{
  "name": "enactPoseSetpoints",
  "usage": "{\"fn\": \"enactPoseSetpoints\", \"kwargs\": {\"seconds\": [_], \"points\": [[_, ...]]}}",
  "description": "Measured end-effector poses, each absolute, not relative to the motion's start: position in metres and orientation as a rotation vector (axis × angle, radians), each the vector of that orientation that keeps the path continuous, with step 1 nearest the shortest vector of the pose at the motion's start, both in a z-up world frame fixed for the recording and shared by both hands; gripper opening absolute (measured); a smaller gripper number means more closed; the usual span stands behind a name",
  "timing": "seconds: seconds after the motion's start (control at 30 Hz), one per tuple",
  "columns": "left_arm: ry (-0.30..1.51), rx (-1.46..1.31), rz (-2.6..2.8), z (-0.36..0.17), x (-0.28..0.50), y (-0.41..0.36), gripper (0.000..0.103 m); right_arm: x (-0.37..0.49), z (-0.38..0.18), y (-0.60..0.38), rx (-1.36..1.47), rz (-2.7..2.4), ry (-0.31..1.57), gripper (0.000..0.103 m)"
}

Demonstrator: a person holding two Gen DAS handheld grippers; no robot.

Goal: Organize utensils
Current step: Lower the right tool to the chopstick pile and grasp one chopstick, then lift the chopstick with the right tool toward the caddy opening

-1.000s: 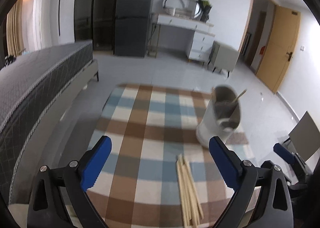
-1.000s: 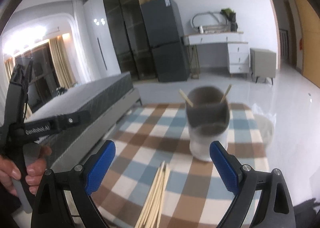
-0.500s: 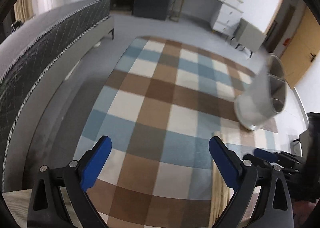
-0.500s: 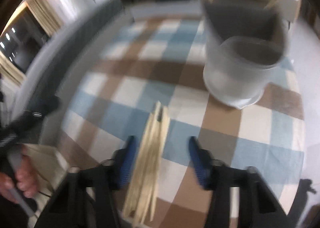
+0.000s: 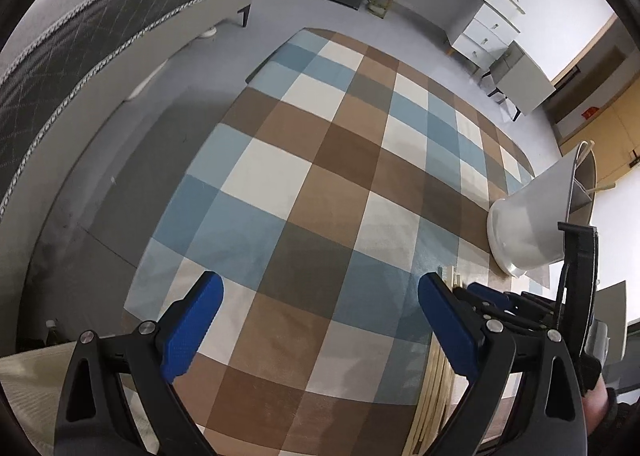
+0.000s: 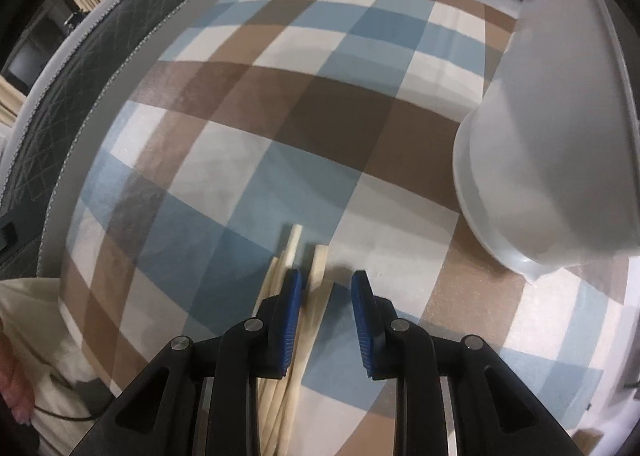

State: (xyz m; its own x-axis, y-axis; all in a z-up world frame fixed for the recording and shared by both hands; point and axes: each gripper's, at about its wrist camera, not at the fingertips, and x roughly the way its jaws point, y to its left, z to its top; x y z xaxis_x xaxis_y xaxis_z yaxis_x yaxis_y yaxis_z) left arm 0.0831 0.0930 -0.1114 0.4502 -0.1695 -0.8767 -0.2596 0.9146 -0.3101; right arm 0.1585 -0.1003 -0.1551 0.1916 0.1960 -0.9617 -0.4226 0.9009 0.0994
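Several pale wooden chopsticks (image 6: 294, 256) lie in a bundle on the checked tablecloth (image 6: 280, 96). My right gripper (image 6: 326, 288) is low over their far ends, its jaws narrowed but apart, with one or two sticks between them. A white utensil holder (image 6: 540, 160) stands just right of it; in the left wrist view the holder (image 5: 528, 224) has chopsticks sticking out. My left gripper (image 5: 320, 296) is open wide and empty above the cloth. The right gripper (image 5: 500, 300) and the bundle (image 5: 436, 380) show at its lower right.
A grey quilted bed (image 5: 80, 36) runs along the left of the table. A white desk with drawers (image 5: 460, 4) and a wooden door (image 5: 608, 96) stand across the room. The table's near edge (image 5: 360, 436) is close below the grippers.
Both grippers have tilted down toward the table. My right gripper has dropped onto the chopstick bundle and narrowed its jaws from wide open. My left gripper stays open.
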Motion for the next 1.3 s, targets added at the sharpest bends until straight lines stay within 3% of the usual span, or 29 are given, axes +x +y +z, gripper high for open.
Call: {"fn": "enactPoseSetpoints", "kwargs": {"seconds": [0.1, 0.2, 0.23, 0.87, 1.3], "points": [[1.118, -0.436, 0.057, -0.112, 0.083, 0.093, 0.095, 0.160, -0.153, -0.097, -0.223, 0.430, 1.306, 0.024], [1.122, -0.434, 0.056, -0.112, 0.084, 0.093, 0.095, 0.160, -0.152, -0.095, -0.239, 0.406, 1.287, 0.008], [1.124, -0.435, 0.054, -0.112, 0.084, 0.093, 0.095, 0.159, -0.152, -0.096, -0.228, 0.408, 1.281, 0.007], [1.204, -0.284, -0.014, -0.128, 0.097, 0.028, 0.095, 0.100, -0.064, -0.211, 0.260, 0.396, 0.881, 0.006], [1.264, -0.259, 0.023, -0.142, 0.092, 0.018, 0.095, 0.129, -0.139, -0.219, 0.352, 0.302, 1.118, 0.006]]}}
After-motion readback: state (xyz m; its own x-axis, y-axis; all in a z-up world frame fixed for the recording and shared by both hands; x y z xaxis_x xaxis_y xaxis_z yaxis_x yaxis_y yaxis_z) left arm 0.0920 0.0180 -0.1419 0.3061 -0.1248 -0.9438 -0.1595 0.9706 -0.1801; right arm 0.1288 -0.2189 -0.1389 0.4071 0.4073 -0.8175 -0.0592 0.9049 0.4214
